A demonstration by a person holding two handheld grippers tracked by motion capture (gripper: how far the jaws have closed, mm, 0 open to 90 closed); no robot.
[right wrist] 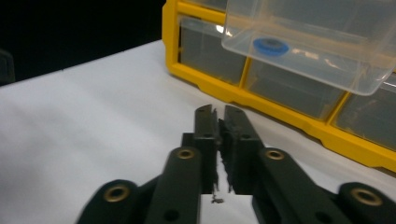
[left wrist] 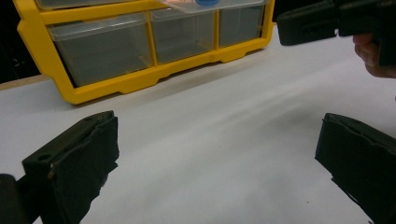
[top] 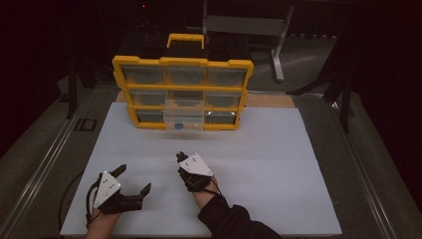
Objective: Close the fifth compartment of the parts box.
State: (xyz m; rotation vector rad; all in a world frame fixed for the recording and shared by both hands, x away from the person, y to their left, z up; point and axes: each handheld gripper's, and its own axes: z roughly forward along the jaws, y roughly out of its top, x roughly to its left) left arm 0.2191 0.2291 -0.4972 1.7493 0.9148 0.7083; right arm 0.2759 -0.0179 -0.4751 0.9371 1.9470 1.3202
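Observation:
A yellow drawer cabinet (top: 181, 62) stands upright at the far edge of the white board (top: 259, 149). Its clear middle drawer (top: 183, 114) is pulled out and holds a small blue ring (right wrist: 271, 46). My right gripper (top: 180, 158) lies mid-board, pointing toward the cabinet. In the right gripper view the right gripper (right wrist: 219, 114) has its jaws pressed together with nothing between them. My left gripper (top: 134, 179) rests near the front left of the board. In the left gripper view the left gripper (left wrist: 217, 140) stands wide open over bare board, with the right gripper (left wrist: 299, 21) at the upper right.
The other clear drawers (left wrist: 100, 46) of the cabinet are pushed in. A metal stand (top: 278, 45) rises behind the table at the right. Metal rails (top: 45, 164) run along both sides of the board. Open white surface lies between the grippers and the cabinet.

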